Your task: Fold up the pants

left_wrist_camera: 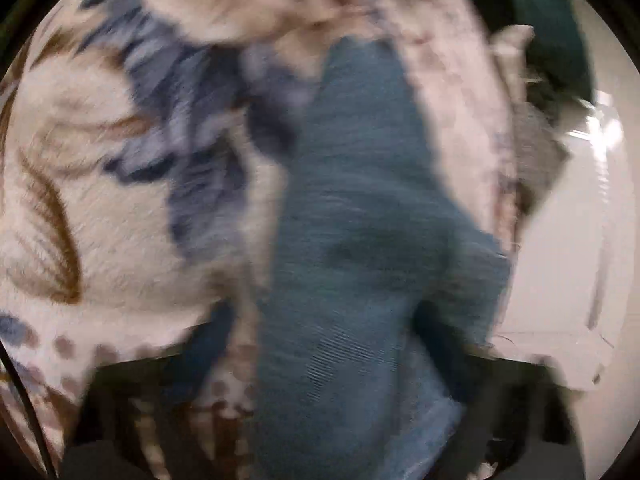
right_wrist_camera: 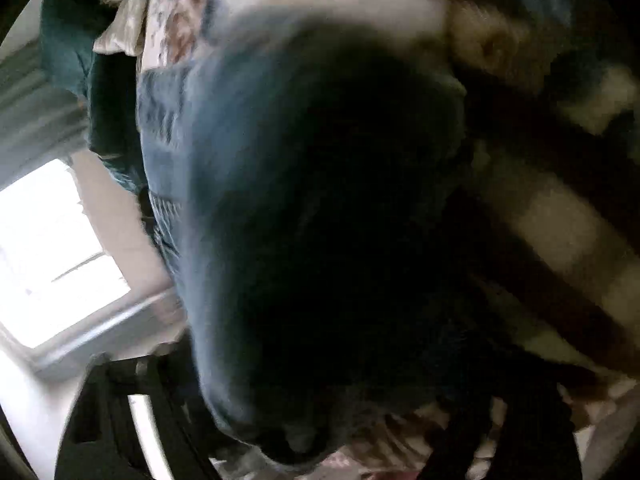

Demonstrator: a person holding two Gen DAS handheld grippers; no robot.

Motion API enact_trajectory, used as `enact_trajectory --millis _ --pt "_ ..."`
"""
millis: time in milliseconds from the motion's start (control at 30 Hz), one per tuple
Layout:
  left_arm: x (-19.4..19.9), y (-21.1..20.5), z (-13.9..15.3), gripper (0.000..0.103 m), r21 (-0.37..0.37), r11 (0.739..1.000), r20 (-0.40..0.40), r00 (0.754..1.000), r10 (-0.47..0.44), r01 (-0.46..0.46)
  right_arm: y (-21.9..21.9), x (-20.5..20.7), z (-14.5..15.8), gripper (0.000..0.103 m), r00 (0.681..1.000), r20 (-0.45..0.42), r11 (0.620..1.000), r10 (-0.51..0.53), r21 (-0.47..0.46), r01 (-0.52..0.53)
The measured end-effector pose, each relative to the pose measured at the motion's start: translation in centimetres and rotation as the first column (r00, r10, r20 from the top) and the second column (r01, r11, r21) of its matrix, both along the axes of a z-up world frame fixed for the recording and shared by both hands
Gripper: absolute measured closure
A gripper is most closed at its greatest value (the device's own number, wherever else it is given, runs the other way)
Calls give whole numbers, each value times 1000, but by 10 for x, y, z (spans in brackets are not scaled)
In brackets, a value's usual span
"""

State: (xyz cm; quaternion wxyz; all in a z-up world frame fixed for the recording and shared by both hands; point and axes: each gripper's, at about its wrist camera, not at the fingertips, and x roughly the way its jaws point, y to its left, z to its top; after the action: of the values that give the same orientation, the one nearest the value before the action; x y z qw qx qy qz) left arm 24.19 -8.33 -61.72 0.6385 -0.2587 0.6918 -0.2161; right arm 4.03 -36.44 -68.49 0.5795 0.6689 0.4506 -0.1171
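The blue denim pants (left_wrist_camera: 360, 220) hang in a long strip from my left gripper (left_wrist_camera: 320, 432) over a floral blanket; both frames are blurred. The cloth runs down between the dark left fingers (left_wrist_camera: 132, 412), which seem shut on it. In the right wrist view a dark bulge of the same pants (right_wrist_camera: 320, 220) fills the middle and covers the gap of my right gripper (right_wrist_camera: 304, 440). Its left finger (right_wrist_camera: 116, 408) and right finger (right_wrist_camera: 532, 432) show at the bottom, with cloth between them.
A cream blanket with blue and brown flower print (left_wrist_camera: 100, 208) lies under the pants. A dark green cloth (left_wrist_camera: 552, 40) lies at the far edge. A white floor or wall (left_wrist_camera: 568, 260) is at the right. A bright window (right_wrist_camera: 52, 256) shows at the left.
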Motion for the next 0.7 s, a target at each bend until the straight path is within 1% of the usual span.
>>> enact_trajectory --millis 33,67,100,200,267,333,367,467,600,700 --pt "0 -4 6 67 -3 1000 9 1000 -16 16 2 0 5 47 1000 -7 1000 -4 -20 4" --pt "-1 -8 13 70 12 999 31 999 -35 34 3 0 12 52 1000 -13 999 -6 -41 6" --pt "-2 -10 20 73 11 999 49 998 -40 40 5 2 21 56 1000 -14 998 -10 -62 9" --pt "-5 -5 35 78 -22 1000 60 998 -7 8 9 8 43 61 1000 -5 994 10 -108 -10" --pt "-6 -5 51 79 -27 1000 94 996 -3 5 10 15 61 63 999 10 988 43 -149 -41" --pt "-7 -5 65 79 -30 1000 127 992 -2 6 13 25 81 64 996 28 976 87 -202 -80" --pt "-5 -5 73 80 -44 999 134 991 3 2 13 29 91 65 994 40 971 101 -221 -90" --pt "4 -5 96 80 -63 998 177 984 17 -6 14 44 119 65 987 81 958 138 -263 -112" --pt "27 1 123 80 -74 996 208 976 56 -42 15 71 148 65 976 142 954 162 -275 -119" --pt "50 7 147 80 -79 995 248 966 73 -55 20 108 172 66 967 187 950 175 -288 -117"
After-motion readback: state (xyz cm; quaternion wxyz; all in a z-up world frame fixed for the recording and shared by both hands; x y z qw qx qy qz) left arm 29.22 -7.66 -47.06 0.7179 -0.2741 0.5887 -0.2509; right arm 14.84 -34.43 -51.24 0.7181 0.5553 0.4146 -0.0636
